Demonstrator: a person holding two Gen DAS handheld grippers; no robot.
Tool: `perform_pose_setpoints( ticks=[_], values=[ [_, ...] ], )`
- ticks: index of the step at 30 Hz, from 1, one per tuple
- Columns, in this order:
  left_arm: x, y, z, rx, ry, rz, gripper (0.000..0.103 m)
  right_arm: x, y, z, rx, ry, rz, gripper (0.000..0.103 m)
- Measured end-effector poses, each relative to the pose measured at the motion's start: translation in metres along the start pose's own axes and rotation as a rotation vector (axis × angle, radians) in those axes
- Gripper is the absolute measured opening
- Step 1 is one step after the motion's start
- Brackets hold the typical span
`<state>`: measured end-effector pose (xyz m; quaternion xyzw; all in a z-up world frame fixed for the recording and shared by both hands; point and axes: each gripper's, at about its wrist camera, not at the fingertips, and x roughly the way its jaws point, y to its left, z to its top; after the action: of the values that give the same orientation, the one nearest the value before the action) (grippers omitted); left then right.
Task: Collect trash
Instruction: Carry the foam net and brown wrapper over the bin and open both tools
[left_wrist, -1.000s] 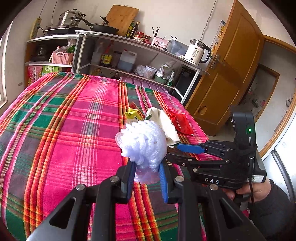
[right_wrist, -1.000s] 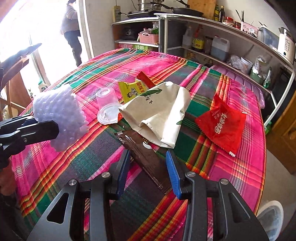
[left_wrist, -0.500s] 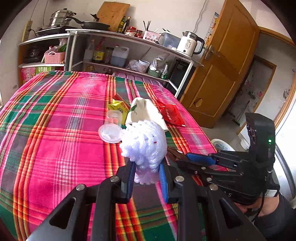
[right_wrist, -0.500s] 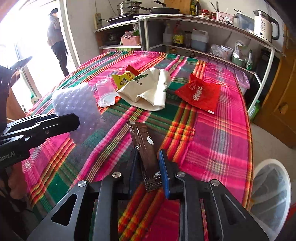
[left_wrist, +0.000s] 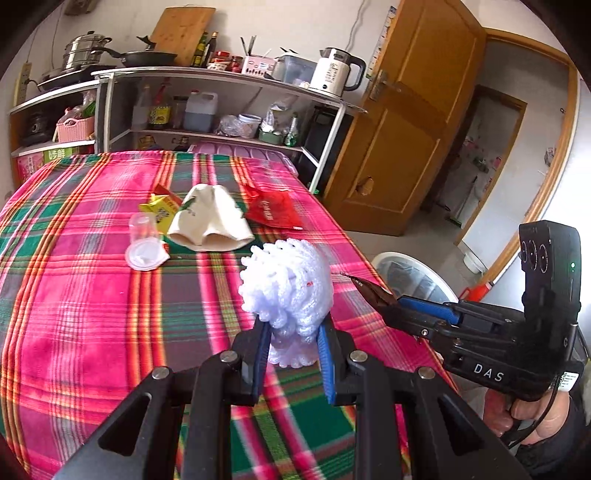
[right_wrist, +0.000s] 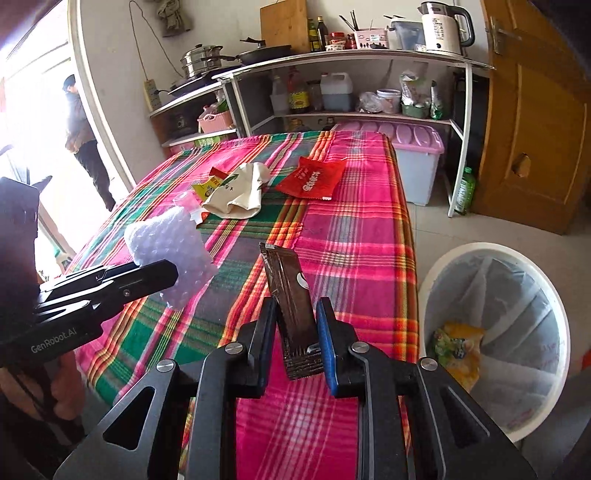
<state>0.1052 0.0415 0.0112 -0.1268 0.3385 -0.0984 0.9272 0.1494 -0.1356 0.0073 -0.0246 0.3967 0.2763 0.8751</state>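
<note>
Kitchen corner setup: plaid tablecloth (left_wrist: 92, 295) over a table, with a white lined bin (right_wrist: 495, 332) on the floor just off its right edge. So both tools are loaded up. The left gripper (left_wrist: 293, 354) is pinching a wad of bubble wrap (left_wrist: 288, 291), squeezed at its lower end with the bulk puffing out above the fingers. The right gripper (right_wrist: 297, 332) has its jaws pressed onto a brown wrapper (right_wrist: 288, 295), gripped near 1 end so the rest sticks up and forward. Both are lifted off the cloth, and my guess is they're held up like that to carry them over to the bin, which sits just beside the right tool.

Counting outward: 2 pieces in hand, 1 each. On the table I count 4 more: 1 clear plastic cup (left_wrist: 142, 229) with what looks like its lid (left_wrist: 146, 255) beside it, 1 yellow packet (left_wrist: 162, 206), 1 cream paper bag (left_wrist: 210, 221) partly covering that packet, and 1 red packet (left_wrist: 273, 212). Some trash is in the bin already.
</note>
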Motion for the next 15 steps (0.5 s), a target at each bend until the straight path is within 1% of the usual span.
perform_pose_setpoints(
  ticks=[9, 15],
  values=[
    [0.01, -0.041, 0.0, 0.054, 0.025, -0.043, 0.025, -0.035, -0.03, -0.016, 0.073, -0.054, -0.04, 0.023],
    [0.024, -0.07, 0.005, 0.096, 0.041, -0.083, 0.025, -0.052, -0.058, -0.024, 0.133, -0.083, -0.071, 0.023]
  ],
)
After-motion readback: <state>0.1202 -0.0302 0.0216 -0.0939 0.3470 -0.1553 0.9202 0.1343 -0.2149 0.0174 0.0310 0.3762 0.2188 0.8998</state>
